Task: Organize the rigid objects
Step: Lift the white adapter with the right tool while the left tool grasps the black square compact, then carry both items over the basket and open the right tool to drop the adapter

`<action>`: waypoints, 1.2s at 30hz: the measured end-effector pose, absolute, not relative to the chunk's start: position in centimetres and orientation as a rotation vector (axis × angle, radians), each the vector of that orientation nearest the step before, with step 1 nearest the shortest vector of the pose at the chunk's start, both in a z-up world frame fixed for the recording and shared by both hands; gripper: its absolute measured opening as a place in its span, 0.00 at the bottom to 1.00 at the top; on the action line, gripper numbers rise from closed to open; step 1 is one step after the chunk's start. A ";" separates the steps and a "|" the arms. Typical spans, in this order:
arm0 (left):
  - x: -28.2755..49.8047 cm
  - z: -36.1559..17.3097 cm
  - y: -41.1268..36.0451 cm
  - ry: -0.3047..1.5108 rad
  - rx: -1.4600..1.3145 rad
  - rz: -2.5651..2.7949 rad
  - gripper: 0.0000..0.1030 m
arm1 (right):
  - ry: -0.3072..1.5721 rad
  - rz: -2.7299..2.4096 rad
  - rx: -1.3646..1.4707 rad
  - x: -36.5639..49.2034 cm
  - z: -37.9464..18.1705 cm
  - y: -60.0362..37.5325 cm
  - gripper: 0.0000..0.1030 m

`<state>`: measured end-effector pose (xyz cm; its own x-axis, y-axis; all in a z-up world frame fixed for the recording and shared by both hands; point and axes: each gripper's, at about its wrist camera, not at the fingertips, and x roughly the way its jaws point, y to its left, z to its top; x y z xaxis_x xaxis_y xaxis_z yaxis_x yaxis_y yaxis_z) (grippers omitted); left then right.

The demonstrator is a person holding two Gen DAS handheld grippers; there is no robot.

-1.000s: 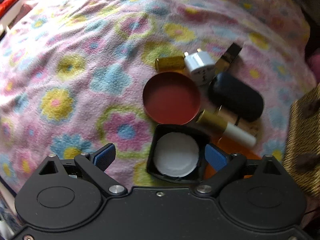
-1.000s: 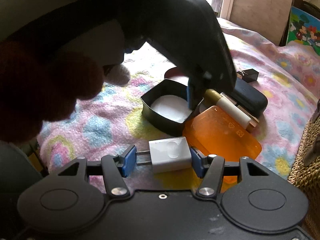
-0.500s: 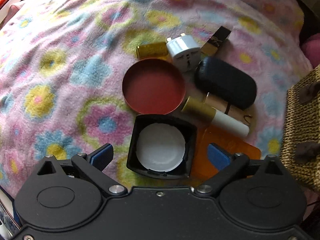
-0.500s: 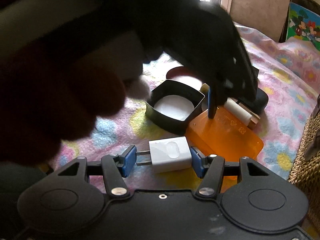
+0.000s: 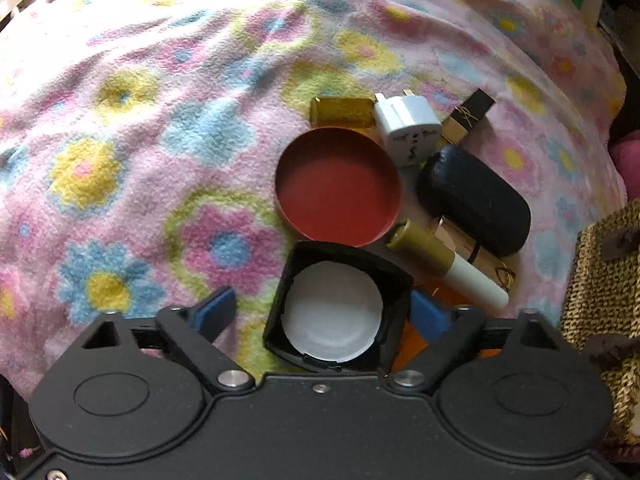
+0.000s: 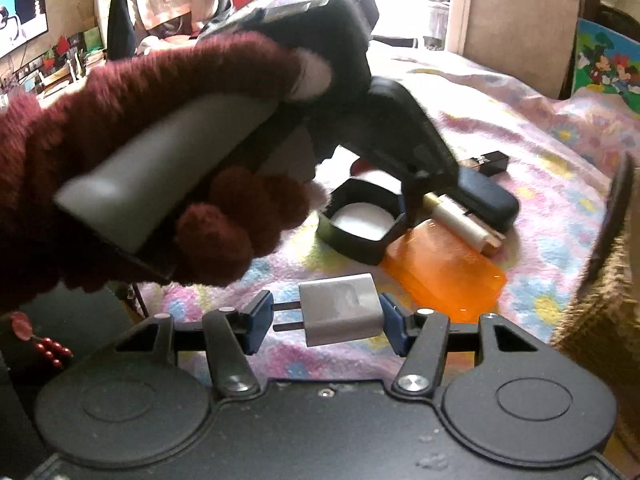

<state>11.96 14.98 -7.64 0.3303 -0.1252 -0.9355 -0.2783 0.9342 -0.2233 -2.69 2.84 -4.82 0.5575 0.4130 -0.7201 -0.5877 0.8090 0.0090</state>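
A small white plastic charger block with two metal prongs is clamped between the blue pads of the right gripper, above the flowered pink fleece blanket. The left gripper is spread wide, its right pad beside the square black plastic tray holding a white disc. Just beyond this tray lie a round red tin lid, a gold-capped white tube and a black oval case.
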 end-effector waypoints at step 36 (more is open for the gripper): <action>5.0 5.4 -0.5 0.901 -0.200 -0.134 0.62 | 0.610 -0.130 0.084 0.5 5.6 -18.5 0.56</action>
